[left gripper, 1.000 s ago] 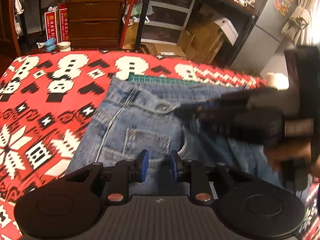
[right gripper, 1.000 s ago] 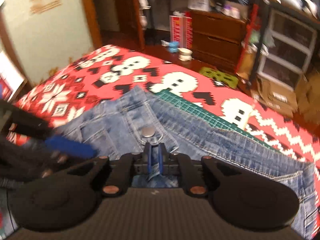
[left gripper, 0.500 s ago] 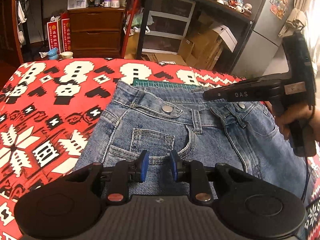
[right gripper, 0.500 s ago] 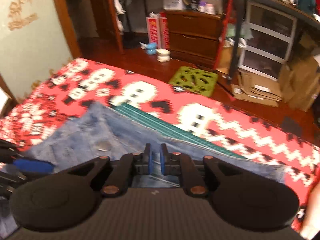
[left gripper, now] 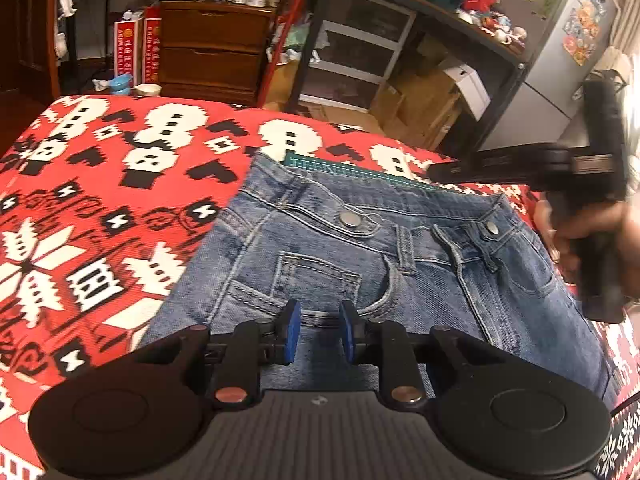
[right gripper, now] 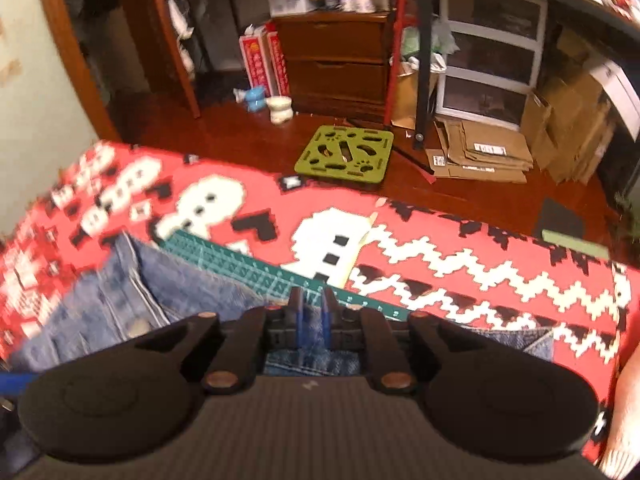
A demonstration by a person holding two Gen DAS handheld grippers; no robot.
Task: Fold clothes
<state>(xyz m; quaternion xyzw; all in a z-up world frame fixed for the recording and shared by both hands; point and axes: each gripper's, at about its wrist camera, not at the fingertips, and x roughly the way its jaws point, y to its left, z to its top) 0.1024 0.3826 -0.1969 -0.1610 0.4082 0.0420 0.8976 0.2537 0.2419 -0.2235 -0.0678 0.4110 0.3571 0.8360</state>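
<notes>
A red, white and black patterned blanket [left gripper: 120, 208] covers the bed, with a green cutting mat [right gripper: 240, 268] on it. Beyond stand a wooden dresser [left gripper: 212, 52], flattened cardboard [right gripper: 480, 156] and a green perforated mat [right gripper: 344, 156] on the floor.

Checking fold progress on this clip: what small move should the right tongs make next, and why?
Probably lower the right tongs onto the waistband corner and pinch it: the jeans lie flat and unfolded, and both the right and left tongs hang over them, apparently holding nothing.

Jeans [left gripper: 400, 248] lie on the blanket [left gripper: 100, 208], their waistband over a mat [right gripper: 248, 268]; a drawer chest [left gripper: 212, 48] stands behind the jeans.
</notes>
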